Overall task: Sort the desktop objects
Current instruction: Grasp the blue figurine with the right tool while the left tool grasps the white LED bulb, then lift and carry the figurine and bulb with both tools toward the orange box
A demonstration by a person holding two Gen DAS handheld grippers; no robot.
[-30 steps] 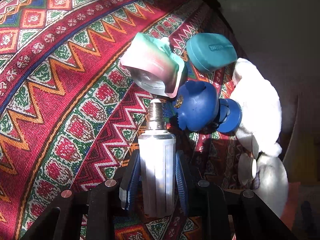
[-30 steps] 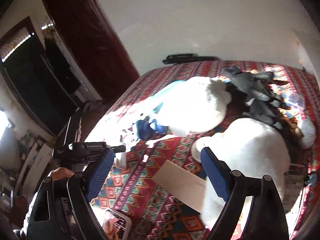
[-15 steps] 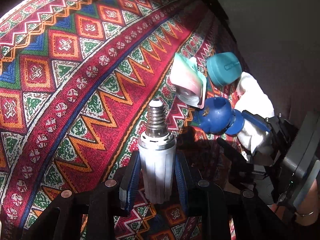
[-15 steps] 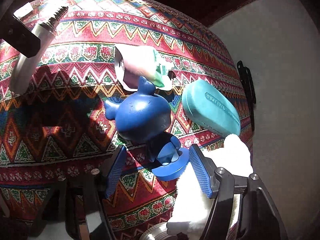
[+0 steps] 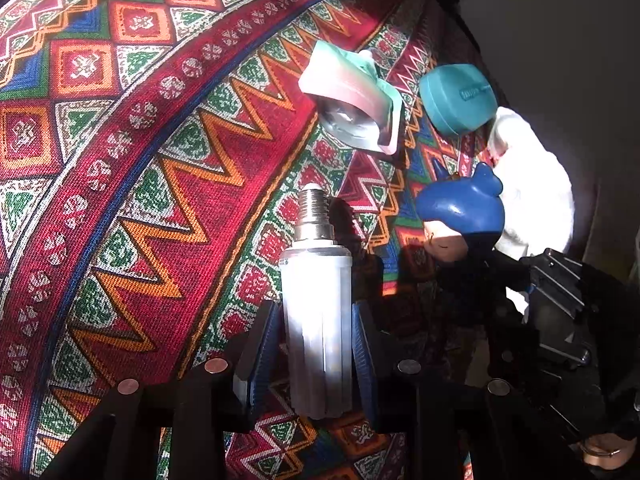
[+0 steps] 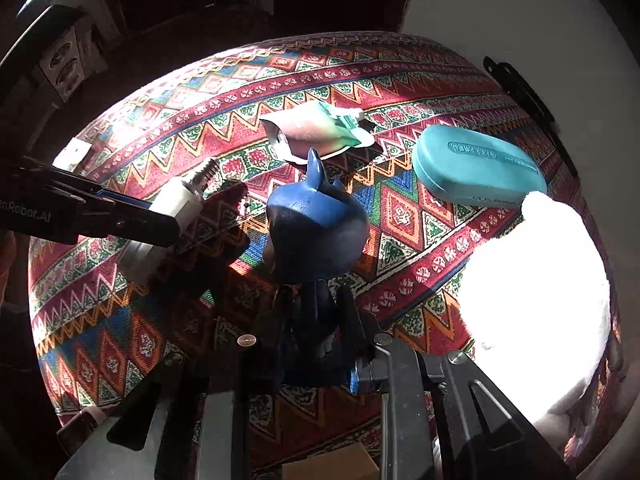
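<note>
Left claw (image 5: 318, 344) grips bulb (image 5: 316, 320); cloth (image 5: 160, 184) beyond.

Both grippers' jaws clamped, each loaded.

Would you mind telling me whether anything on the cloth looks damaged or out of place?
The pink-and-green squeeze pouch lies crumpled and flattened on the patterned cloth, beside the intact teal case. Otherwise nothing looks odd: the light bulb and blue figurine are held in the jaws.
</note>
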